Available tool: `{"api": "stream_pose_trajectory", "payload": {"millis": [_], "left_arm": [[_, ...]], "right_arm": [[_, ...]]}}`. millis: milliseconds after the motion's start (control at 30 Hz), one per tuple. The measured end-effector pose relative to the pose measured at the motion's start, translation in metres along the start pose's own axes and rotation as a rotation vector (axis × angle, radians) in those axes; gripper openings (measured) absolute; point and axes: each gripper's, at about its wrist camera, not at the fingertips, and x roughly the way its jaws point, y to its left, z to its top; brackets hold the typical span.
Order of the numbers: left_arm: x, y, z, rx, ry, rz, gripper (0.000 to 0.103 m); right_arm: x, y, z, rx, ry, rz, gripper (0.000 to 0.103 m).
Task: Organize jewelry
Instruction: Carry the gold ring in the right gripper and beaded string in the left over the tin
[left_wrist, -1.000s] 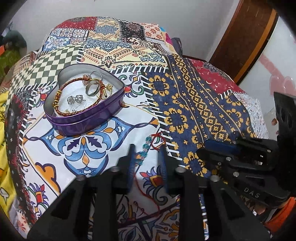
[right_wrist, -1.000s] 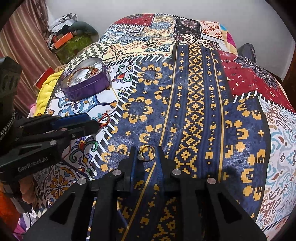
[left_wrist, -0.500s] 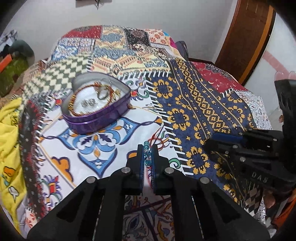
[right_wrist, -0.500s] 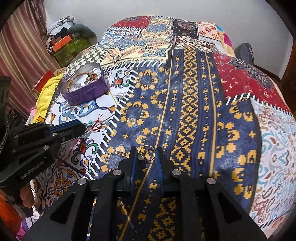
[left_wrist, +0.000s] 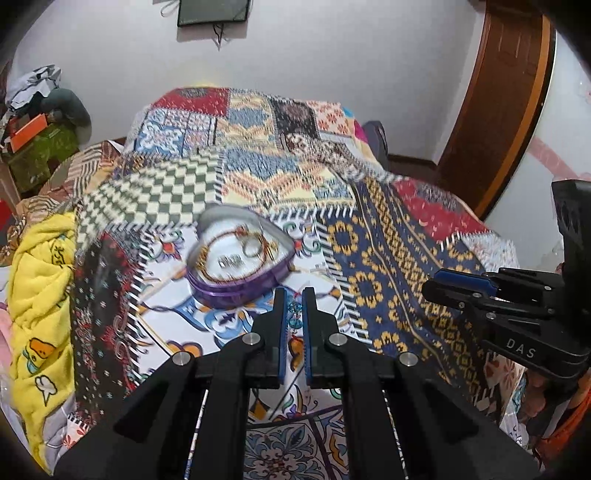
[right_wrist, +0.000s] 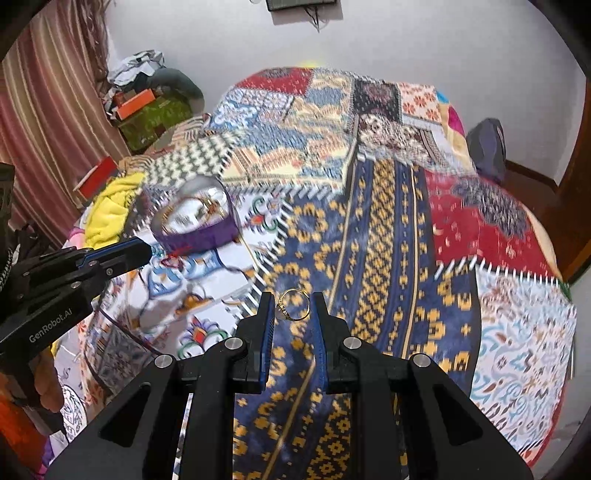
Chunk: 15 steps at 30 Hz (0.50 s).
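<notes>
We are looking along two black handheld grippers with blue-lined fingers, poised above a bed covered in a bright patchwork bedspread (right_wrist: 373, 236).

The left gripper (left_wrist: 294, 306) is pinching a thin bracelet of teal beads on red cord (left_wrist: 294, 319); its jaws are nearly together, closed on the strand. The beads are showing in the narrow slit between the fingertips, and from the right camera a short tail of teal and red is dangling from the tip. Gripping a short stretch of the strand near the fingertips is probably what is letting the limp cord come off the cloth without slipping out.

The right gripper (right_wrist: 293, 308) is clamped on a thin gold ring with a small pale stone (right_wrist: 293, 305). The ring is lying flat between the pads, so each pad is pressing an opposite edge of the hoop, a sensible hold for something so small.

A purple heart-shaped tin with a pale lining (left_wrist: 240, 258) is sitting on the white floral panel, beyond the left gripper's fingertips and well apart from the right gripper. It is already holding a red-and-gold beaded bangle (left_wrist: 236, 254), a metal ring and some silvery pieces, blurred here.

We are judging that both pieces are being carried towards that tin, the task's collecting place.
</notes>
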Motion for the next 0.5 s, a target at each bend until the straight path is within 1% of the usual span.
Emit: {"api": "stream_pose_trajectory", "payload": {"millis": [300,500], "left_arm": [[-0.026,0.009,0.02,-0.018,-0.098,0.028,0.005],[-0.036,0.016,0.034,-0.034,-0.153,0.048,0.005]], "right_arm": [[-0.005,0.019,0.021,-0.046,-0.054,0.027,0.017],[-0.004,0.025,0.036,-0.048,-0.087,0.055,0.017]]}}
